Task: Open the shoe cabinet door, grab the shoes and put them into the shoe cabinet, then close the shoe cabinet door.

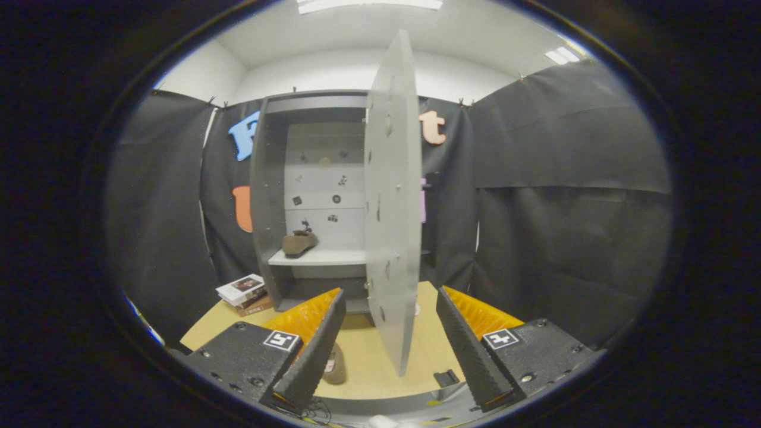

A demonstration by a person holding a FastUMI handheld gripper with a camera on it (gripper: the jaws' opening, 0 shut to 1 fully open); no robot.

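The grey shoe cabinet (270, 196) stands on the wooden table, its door (392, 196) swung wide open and seen almost edge-on, reaching toward me between my fingers. One brown shoe (299, 242) lies on the cabinet's white shelf (333, 257). A second brown shoe (336, 364) lies on the table just inside my left finger (312, 356), partly hidden by it. My gripper (389, 342) is open, with the door's lower edge in the gap between the fingers but neither finger touching it.
A stack of books (245, 292) lies on the table to the left of the cabinet's base. A small dark block (446, 377) sits on the table near my right finger. Black cloth walls close in on all sides.
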